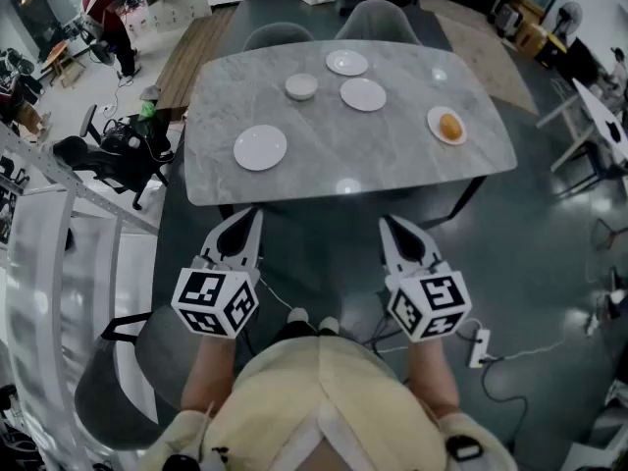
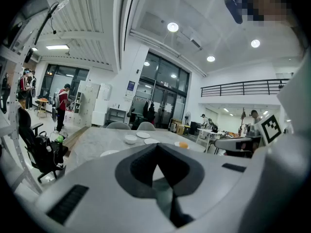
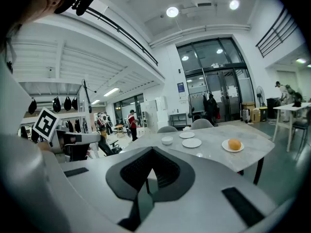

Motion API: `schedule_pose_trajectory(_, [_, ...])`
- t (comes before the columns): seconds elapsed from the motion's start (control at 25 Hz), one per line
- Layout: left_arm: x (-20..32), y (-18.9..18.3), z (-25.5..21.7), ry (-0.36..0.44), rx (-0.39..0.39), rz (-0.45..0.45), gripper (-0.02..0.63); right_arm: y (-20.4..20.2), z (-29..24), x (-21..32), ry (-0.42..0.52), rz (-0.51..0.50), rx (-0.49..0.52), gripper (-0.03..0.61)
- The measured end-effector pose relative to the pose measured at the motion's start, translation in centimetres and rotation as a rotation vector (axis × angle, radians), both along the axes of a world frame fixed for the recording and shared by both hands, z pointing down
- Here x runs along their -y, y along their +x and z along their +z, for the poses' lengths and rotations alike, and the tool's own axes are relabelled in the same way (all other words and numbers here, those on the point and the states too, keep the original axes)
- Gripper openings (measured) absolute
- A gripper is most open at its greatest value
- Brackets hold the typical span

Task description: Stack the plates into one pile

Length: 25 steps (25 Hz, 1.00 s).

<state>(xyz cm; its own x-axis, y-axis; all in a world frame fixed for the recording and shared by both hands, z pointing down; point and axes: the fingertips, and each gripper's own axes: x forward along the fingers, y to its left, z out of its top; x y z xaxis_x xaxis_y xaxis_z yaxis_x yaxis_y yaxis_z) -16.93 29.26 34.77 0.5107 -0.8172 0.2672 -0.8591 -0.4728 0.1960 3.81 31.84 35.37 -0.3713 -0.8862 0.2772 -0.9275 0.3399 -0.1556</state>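
On the grey marble table [image 1: 392, 155] lie three empty white plates: one near the front left [image 1: 260, 147], one in the middle [image 1: 363, 94] and one at the back [image 1: 346, 63]. A white bowl [image 1: 301, 87] stands between them. A fourth plate [image 1: 446, 125] at the right carries an orange bun. My left gripper [image 1: 247, 220] and right gripper [image 1: 392, 227] hover side by side short of the table's near edge, both shut with nothing in them. The right gripper view shows the bun plate [image 3: 233, 146] and two plates [image 3: 191, 142].
Two grey chairs [image 1: 378, 16] stand behind the table. An office chair [image 1: 103, 155] and a white railing [image 1: 59, 184] are at the left. A power strip with cables [image 1: 481, 346] lies on the dark floor at the right. A person [image 1: 106, 18] stands far off at the top left.
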Motion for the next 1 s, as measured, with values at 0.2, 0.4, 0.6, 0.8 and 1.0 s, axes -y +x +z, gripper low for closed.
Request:
schedule_pose_trajectory(0.2, [-0.1, 0.6, 0.0, 0.008, 0.005, -0.015, 0.003, 0.7, -0.1, 0.2, 0.009, -0.001, 0.0, 0.003])
schedule_pose_trajectory(0.4, [-0.6, 1.3, 0.0, 0.014, 0.021, -0.031, 0.003, 1.3, 0.2, -0.3, 0.001, -0.023, 0.04, 0.003])
schedule_pose_trajectory(0.6, [-1.6, 1.9, 0.9, 0.03, 0.022, -0.041, 0.003, 1.0, 0.8, -0.7, 0.018, -0.076, 0.043, 0.005])
schedule_pose_trajectory(0.8, [-2.6, 1.7, 2.4, 0.006, 0.008, -0.033, 0.003, 0.1, 2.1, -1.1, 0.005, -0.133, 0.077, 0.005])
schedule_pose_trajectory(1.0, [-1.8, 0.6, 3.7, 0.021, 0.1, -0.097, 0.003, -0.6, 3.2, -0.2, -0.022, -0.165, 0.102, 0.005])
